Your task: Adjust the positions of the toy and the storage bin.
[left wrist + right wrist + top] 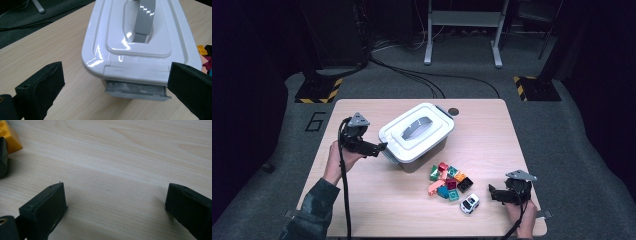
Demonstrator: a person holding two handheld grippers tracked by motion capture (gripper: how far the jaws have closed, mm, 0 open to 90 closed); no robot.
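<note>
A white lidded storage box (417, 136) with a grey handle (415, 128) stands mid-table. My left gripper (381, 148) is open right at the box's near-left end; in the left gripper view its jaws stand wide on either side of the grey latch (136, 89) of the box (140, 45). My right gripper (493, 193) is open low over the table at the front right, and in the right gripper view (113, 202) only bare wood lies between its jaws. A pile of coloured toy bricks (448, 181) and a small white toy car (469, 203) lie left of it.
A yellow brick (11, 136) and a dark block (3, 157) sit at the left edge of the right gripper view. A dark round mark (454, 111) is on the table behind the box. Cables and metal stand legs (429, 50) are on the floor beyond the table.
</note>
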